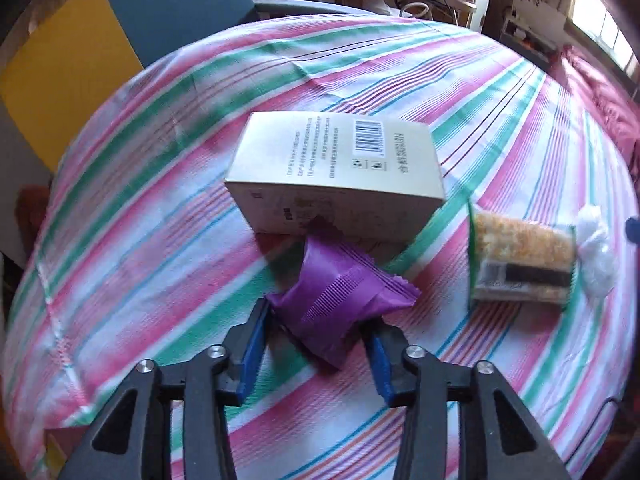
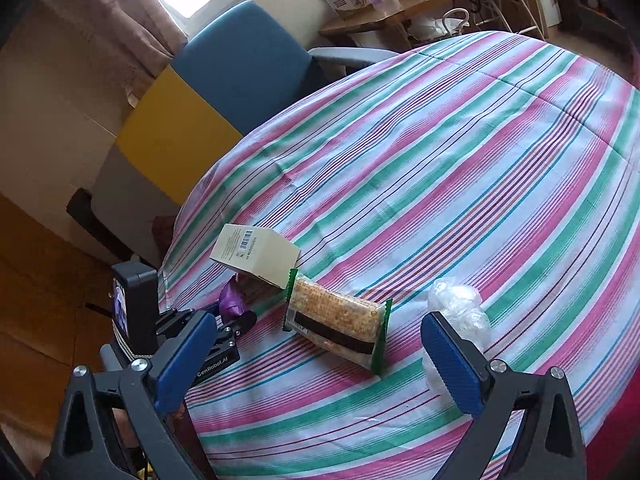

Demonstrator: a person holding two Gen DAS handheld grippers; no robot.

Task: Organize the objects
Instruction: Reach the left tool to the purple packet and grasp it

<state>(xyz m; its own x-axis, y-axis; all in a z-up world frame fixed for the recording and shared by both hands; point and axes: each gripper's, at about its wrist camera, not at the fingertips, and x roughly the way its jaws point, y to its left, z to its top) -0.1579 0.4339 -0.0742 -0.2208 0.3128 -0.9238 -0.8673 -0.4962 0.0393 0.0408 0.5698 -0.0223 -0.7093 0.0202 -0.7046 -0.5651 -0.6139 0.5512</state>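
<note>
Blue pads of my left tongs (image 1: 316, 328) clench the purple packet (image 1: 340, 300), just in front of the beige box (image 1: 340, 168) on the striped desk (image 1: 500, 100). My right tongs (image 2: 320, 356) stand released over the cracker pack (image 2: 336, 320), crumpled plastic (image 2: 460, 308) beside.

Right gripper (image 2: 320, 364) hangs wide open over the striped tablecloth (image 2: 460, 168). The cracker packet (image 2: 340, 320) lies between its blue pads, crumpled clear plastic (image 2: 460, 312) just right. Farther left, a cream box (image 2: 256, 256), purple pouch (image 2: 232, 300) and the left gripper (image 2: 236, 324).
</note>
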